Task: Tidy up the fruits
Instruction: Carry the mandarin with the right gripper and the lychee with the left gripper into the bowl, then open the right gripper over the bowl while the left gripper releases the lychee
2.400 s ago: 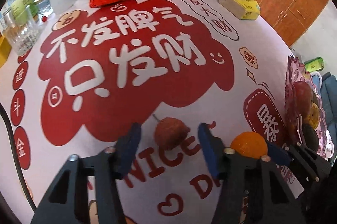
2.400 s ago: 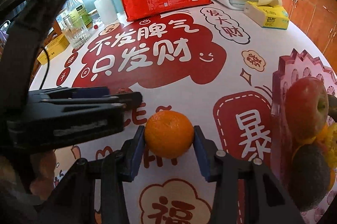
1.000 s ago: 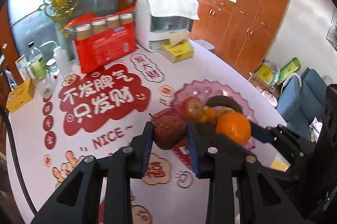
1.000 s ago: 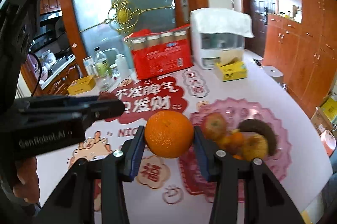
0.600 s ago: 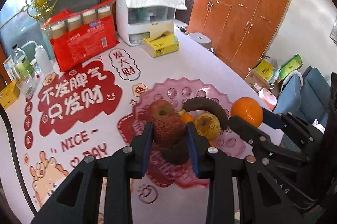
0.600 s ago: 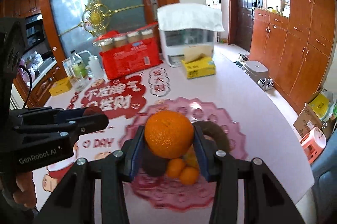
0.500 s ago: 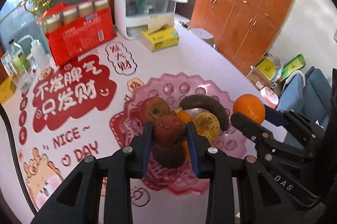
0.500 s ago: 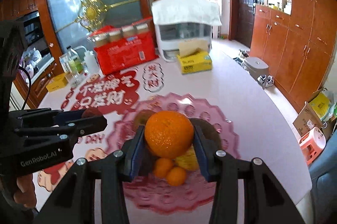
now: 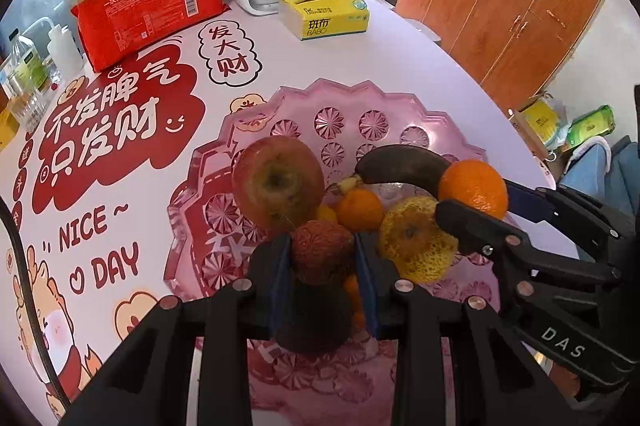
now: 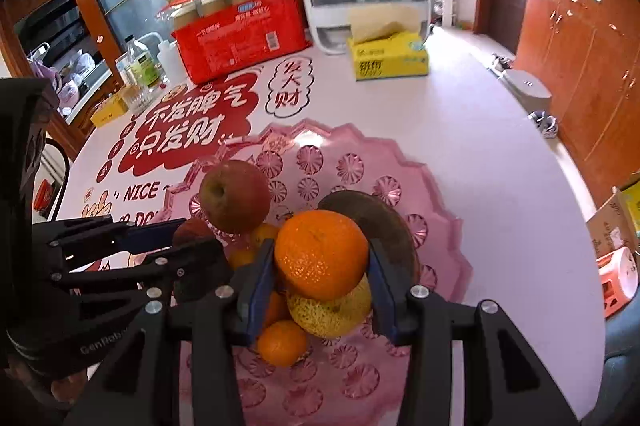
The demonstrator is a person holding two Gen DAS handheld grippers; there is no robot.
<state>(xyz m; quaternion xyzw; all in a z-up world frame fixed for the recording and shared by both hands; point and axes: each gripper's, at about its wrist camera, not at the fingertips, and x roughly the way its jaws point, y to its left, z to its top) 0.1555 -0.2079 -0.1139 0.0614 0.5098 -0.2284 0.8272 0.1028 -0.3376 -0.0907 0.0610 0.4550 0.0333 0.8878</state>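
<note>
the lychee (image 9: 322, 250) and orange (image 10: 321, 253) hang over the pink fruit plate (image 9: 384, 105), above an apple (image 9: 278, 185), dark banana (image 9: 400, 167), yellow pear (image 9: 416, 246) and small tangerines (image 9: 359, 208). left tongs (image 9: 322, 266) clamp the lychee; right tongs (image 10: 320, 282) clamp the orange. bench (image 9: 420, 65) cloth reads "nice day"; tissue box (image 9: 326, 15) reads "babo".

surface cloth (image 9: 132, 161): "NICE ~ DAY", "不发脾气 只发财", "发大财" | yellow tissue box (image 9: 328, 15), far edge: "斑布 BABO" | right claw (image 9: 472, 203) body: "DAS" | left claw (image 10: 192, 238) body: "GenRobo…"
</note>
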